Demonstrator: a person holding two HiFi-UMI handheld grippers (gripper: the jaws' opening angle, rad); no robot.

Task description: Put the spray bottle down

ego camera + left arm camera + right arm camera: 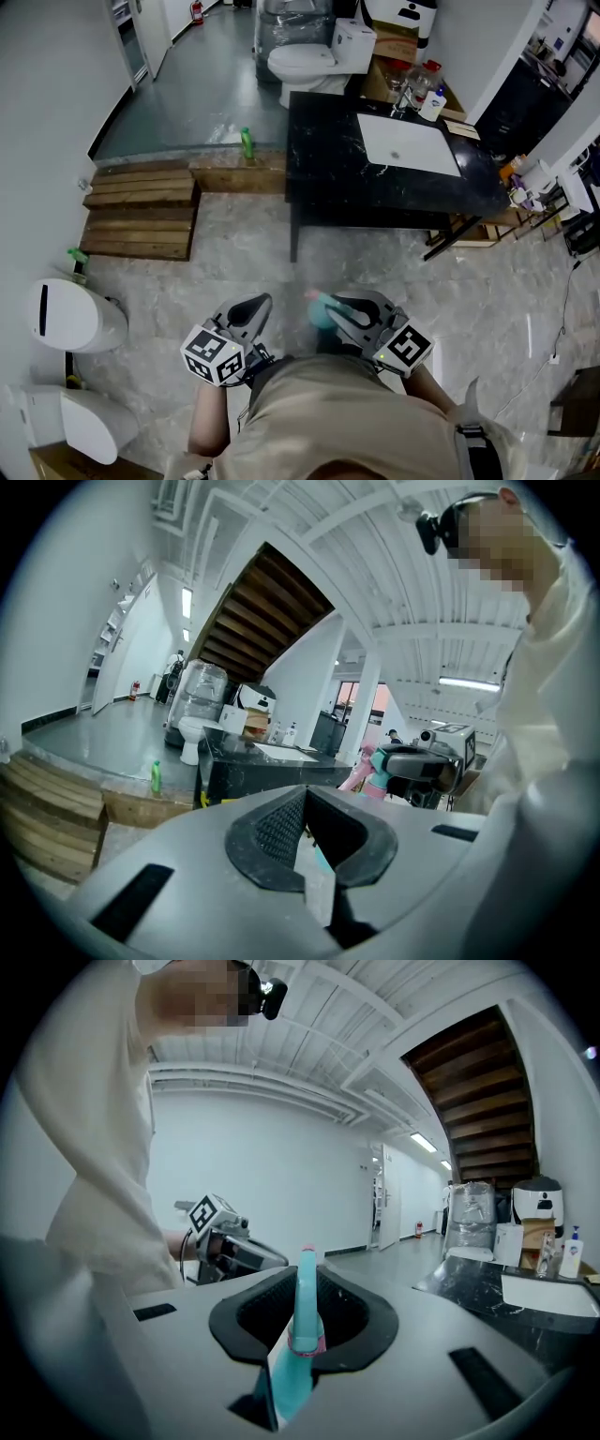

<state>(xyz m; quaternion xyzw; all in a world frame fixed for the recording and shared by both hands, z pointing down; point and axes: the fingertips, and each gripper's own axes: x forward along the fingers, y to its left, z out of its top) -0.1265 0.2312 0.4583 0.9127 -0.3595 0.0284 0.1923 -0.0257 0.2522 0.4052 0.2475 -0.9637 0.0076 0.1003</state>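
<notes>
the spray bottle (298,1335), teal with a pink collar ring, is pinched in the right claw (305,1288), whose two dark pads press on its sides while the nozzle end sticks out past the tips. in the head view the bottle (322,307) shows as a blurred teal shape at the claw's (349,311) tip, held in the air over the grey marbled floor (244,253), on the near side of the black bench (328,169) and well apart from it, close to the person's body. the left claw (253,309) is level with the right one and just beside it, also on the near side of the bench. in the left gripper view its pads meet at the tips (305,799) with nothing between them, only floor showing through the gap behind. the bench carries a white sink (408,145) set into its top, with a few bottles (427,98) at its far edge. a white toilet (309,58) stands beyond the bench. a small green bottle (247,143) stands on the step edge to the left of the bench, and wooden pallets (141,211) lie further left of it.
</notes>
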